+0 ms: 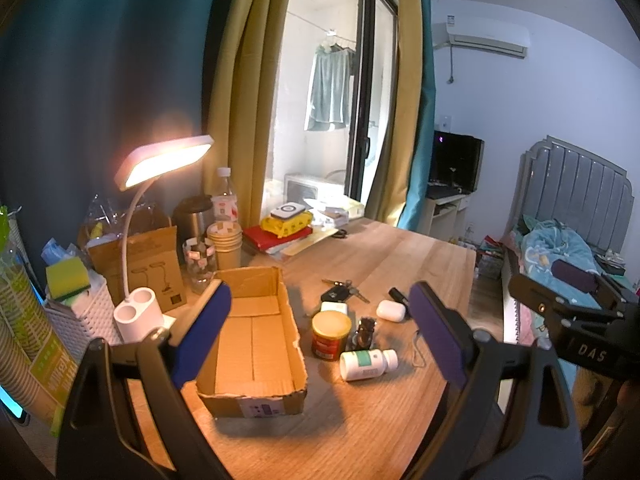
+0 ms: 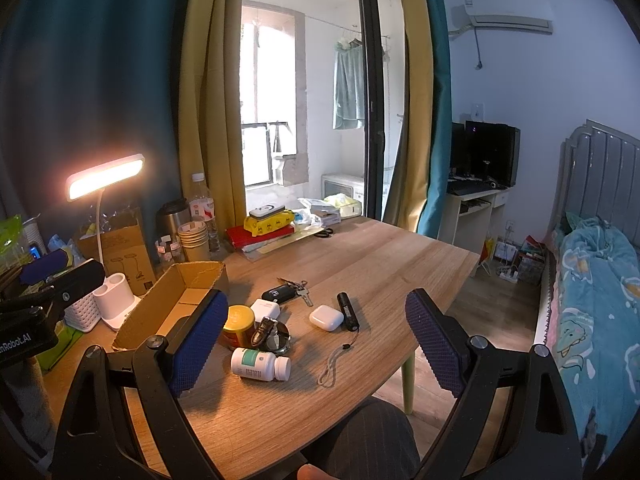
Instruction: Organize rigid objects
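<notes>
An empty open cardboard box lies on the wooden table. To its right lie a white pill bottle on its side, a red tin with a gold lid, a white earbud case, a car key with keys, a black flashlight and a small white box. My left gripper is open above box and items. My right gripper is open above the items. Both are empty.
A lit white desk lamp stands at the left among a white basket, paper cups, a steel flask and a bottle. Books and a yellow pack lie at the back. The bed is at the right.
</notes>
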Motion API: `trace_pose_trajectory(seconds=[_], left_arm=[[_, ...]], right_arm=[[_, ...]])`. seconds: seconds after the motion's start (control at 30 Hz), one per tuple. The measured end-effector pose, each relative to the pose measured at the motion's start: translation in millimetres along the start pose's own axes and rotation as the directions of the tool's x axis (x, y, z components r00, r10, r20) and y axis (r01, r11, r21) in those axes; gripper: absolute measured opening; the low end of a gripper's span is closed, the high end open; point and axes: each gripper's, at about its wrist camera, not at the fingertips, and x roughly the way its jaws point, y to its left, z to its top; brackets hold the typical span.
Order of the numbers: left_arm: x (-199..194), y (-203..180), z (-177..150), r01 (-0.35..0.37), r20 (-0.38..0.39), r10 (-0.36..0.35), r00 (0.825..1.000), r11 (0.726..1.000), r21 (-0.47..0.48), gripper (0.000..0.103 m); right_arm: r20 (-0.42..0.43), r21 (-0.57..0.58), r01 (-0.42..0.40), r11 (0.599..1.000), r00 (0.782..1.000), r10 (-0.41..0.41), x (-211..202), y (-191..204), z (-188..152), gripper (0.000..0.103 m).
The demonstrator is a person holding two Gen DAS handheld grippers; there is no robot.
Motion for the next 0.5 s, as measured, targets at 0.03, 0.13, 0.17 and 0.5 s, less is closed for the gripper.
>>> trace_pose_trajectory(seconds=[0.03, 0.13, 0.17, 0.5], left_arm=[[0.1, 0.0, 0.0, 0.0, 0.0, 0.0, 1.0, 1.0, 0.0, 0.091], [0.0, 0.0, -0.1, 0.0, 0.0, 0.0, 1.0, 1.0, 0.0, 0.091], [-0.1, 0.1, -0.1, 0.0, 0.001, 0.0, 1.0, 1.0, 0.0, 0.091], [0.9, -0.5, 0.0, 0.001, -0.002, -0.001, 1.0, 1.0, 0.0, 0.091]], right_arm=[[0.0, 0.0, -0.001, 1.0, 1.0, 0.001, -0.1, -0.2, 0.0, 0.092], [0.0, -0.001, -0.001, 1.0, 1.0, 0.001, 0.0, -0.3, -0.2, 0.092], [-0.001, -0.002, -0.002, 1.0, 1.0, 0.002, 0.3, 0.4, -0.8, 0.092], [-0.001, -0.001, -0.001, 1.0, 1.0, 0.001, -0.3, 0.3, -0.7, 0.092]])
